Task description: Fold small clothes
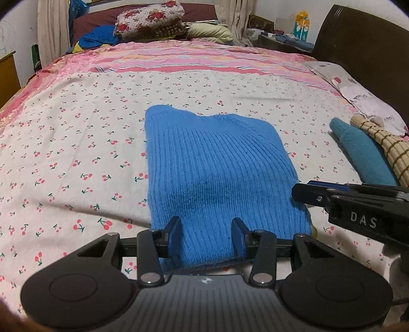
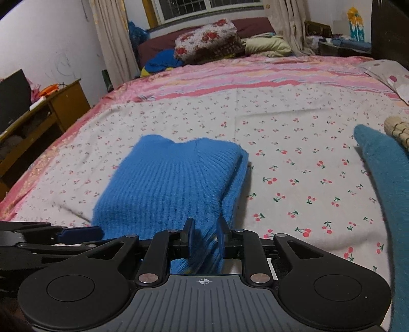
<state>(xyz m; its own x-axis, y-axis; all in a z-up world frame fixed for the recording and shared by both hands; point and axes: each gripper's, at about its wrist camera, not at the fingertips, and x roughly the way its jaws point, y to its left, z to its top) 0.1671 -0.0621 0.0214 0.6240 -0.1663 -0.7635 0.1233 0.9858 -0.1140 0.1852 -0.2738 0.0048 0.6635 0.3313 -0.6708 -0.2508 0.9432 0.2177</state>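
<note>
On the cherry-print bedsheet (image 1: 76, 153), a folded blue ribbed knit sweater (image 1: 212, 163) lies roughly mid-bed, its near hem at both grippers. From the left wrist view, the left gripper (image 1: 207, 236) has its jaws standing apart with the sweater's near edge bunched between the blue pads; whether the pads press the knit is hard to tell. That view also shows the right gripper (image 1: 306, 192) coming in from the right, tip at the sweater's right edge, and a dark headboard (image 1: 363, 63) beyond. Only the right wrist view shows a window (image 2: 212, 10), a wooden desk (image 2: 64, 102) off the left bed edge, and the sweater's stacked layers at its right side. There the right gripper's jaws stand narrowly apart with a fold of the knit between them; contact with the pads is unclear. A teal knit garment (image 2: 383, 178) is cut off at the right frame edge, touching a rolled straw mat (image 1: 383, 143) partly hidden behind it. Bare sheet lies open to the left and beyond the sweater; pillows and a floral quilt (image 1: 150, 18) crowd the far end.
</note>
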